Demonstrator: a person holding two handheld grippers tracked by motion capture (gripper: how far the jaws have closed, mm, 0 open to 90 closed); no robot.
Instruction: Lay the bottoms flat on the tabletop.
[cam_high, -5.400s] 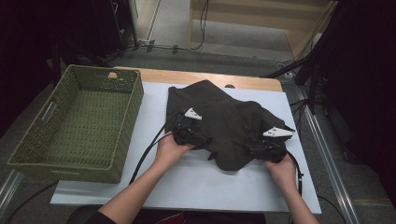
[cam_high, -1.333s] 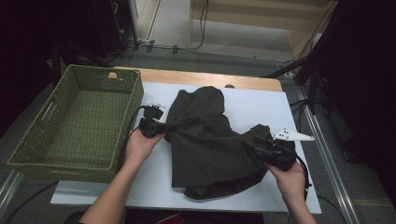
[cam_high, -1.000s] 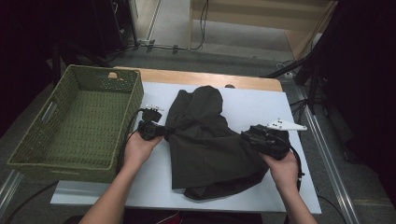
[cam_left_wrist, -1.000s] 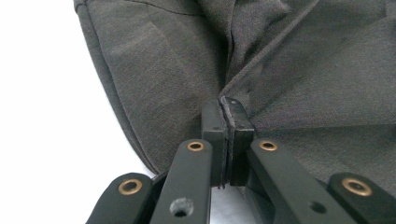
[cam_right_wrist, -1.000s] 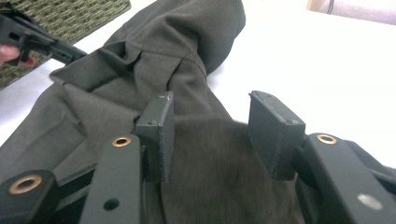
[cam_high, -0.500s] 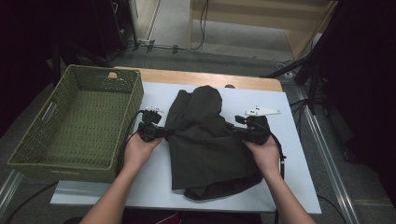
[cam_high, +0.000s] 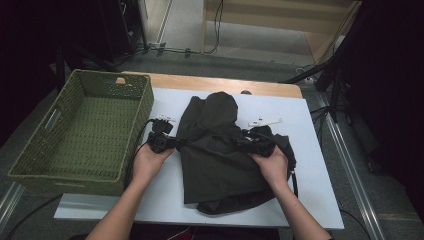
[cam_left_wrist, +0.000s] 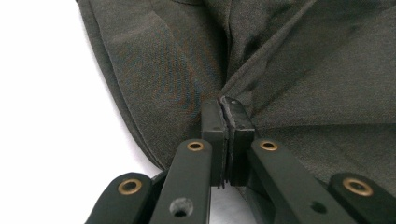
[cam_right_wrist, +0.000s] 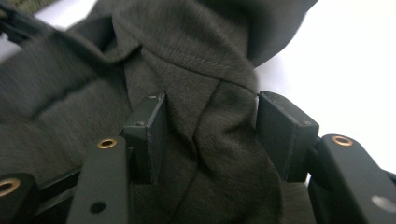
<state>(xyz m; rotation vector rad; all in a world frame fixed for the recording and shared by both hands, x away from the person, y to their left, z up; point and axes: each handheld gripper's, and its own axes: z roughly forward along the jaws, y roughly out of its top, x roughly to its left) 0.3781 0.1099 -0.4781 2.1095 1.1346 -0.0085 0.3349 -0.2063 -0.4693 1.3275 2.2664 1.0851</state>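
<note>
A dark olive garment (cam_high: 215, 155) lies folded lengthwise on a white sheet (cam_high: 310, 200). My left gripper (cam_high: 172, 142) is at the garment's left edge, its jaws pressed together on a pinch of the cloth (cam_left_wrist: 303, 70), as the left gripper view (cam_left_wrist: 227, 105) shows. My right gripper (cam_high: 242, 142) rests over the middle of the garment, pointing left. In the right gripper view (cam_right_wrist: 210, 107) its jaws stand apart and have just been opening. A raised fold of the garment (cam_right_wrist: 205, 65) lies loose between the pads.
A green woven basket (cam_high: 145, 100) stands on the table's left, right beside my left hand. A wooden table edge (cam_high: 225, 85) runs behind the sheet. Bare sheet lies to the right of the garment and in front of it.
My right hand has swept left from the garment's right edge to its middle, carrying the cloth over. The left hand has stayed at the left edge.
</note>
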